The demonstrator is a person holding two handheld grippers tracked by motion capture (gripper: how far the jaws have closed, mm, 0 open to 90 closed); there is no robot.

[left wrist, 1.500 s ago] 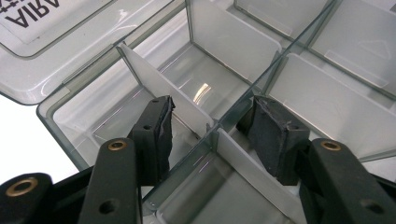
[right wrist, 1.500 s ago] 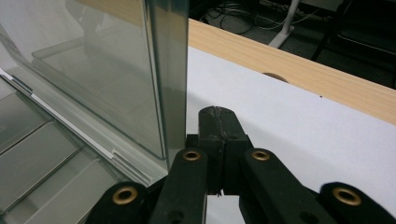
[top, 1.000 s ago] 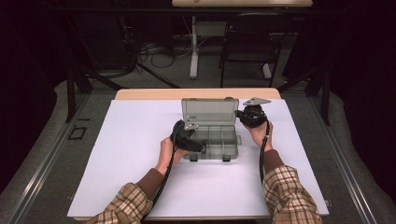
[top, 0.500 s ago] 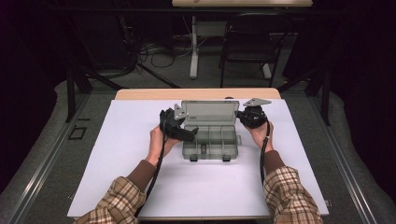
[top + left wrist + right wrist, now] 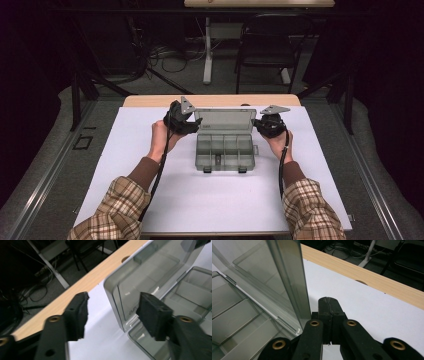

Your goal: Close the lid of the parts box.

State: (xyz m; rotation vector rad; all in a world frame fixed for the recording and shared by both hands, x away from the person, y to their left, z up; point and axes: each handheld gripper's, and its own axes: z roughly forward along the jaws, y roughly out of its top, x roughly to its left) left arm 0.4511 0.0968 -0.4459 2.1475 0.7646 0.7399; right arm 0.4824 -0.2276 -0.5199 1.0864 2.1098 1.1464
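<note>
A clear grey compartment box (image 5: 225, 152) lies open on the white sheet, its lid (image 5: 225, 120) standing upright at the back. My left gripper (image 5: 191, 125) is at the lid's left edge. In the left gripper view its jaws (image 5: 115, 303) have just been closing and stand apart, with the lid's corner (image 5: 125, 285) between them; the left pad (image 5: 78, 312) is clear of the plastic. My right gripper (image 5: 261, 125) sits by the lid's right edge. Its jaws (image 5: 329, 302) are shut with nothing between them, and the lid's edge (image 5: 292, 282) rises just to their left.
The white sheet (image 5: 165, 195) covers most of the table, leaving a wooden strip (image 5: 150, 101) along the far edge. Beyond the table stand a dark chair (image 5: 272, 45) and a white table leg (image 5: 207, 50), with cables (image 5: 165, 55) on the floor.
My left hand has lifted from the box's front left up and back to the lid's left edge, and its jaws are narrower. The right hand and the box have not moved.
</note>
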